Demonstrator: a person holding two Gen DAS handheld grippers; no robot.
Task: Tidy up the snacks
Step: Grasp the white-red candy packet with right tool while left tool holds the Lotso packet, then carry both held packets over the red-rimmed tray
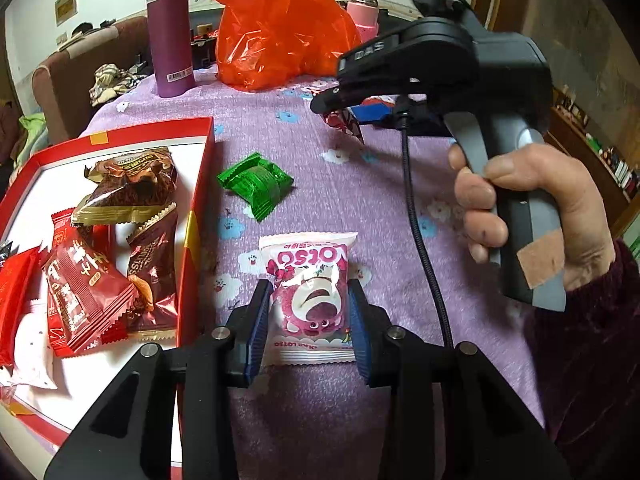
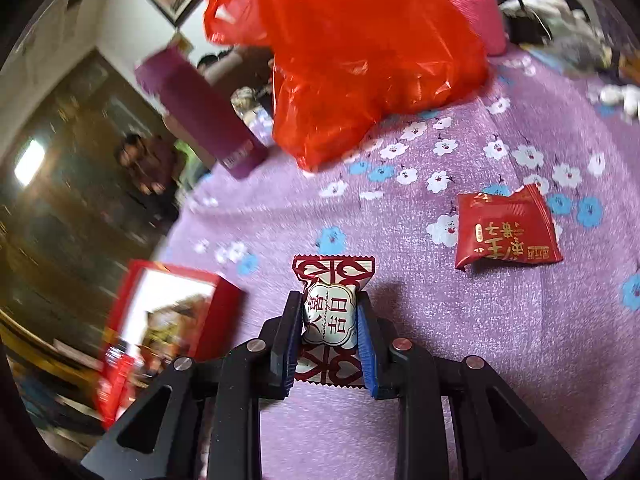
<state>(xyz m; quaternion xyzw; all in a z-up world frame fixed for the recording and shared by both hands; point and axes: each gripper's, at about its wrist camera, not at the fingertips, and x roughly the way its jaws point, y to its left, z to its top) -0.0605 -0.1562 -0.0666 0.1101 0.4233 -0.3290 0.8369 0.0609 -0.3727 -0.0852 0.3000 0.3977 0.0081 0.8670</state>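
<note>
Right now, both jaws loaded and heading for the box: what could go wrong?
1. The right gripper pinches the red-and-white candy across its puffy middle; the slick wrapper could slip.
2. The red box is already piled with packets, so the pink Lotso snack in the left gripper may land on the rim.
3. The two grippers could collide over the box.

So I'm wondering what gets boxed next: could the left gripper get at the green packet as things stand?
Probably not yet. The cloth between the left gripper and the green packet lies bare, but its fingers are already shut on the pink Lotso packet, which would have to go first.
</note>
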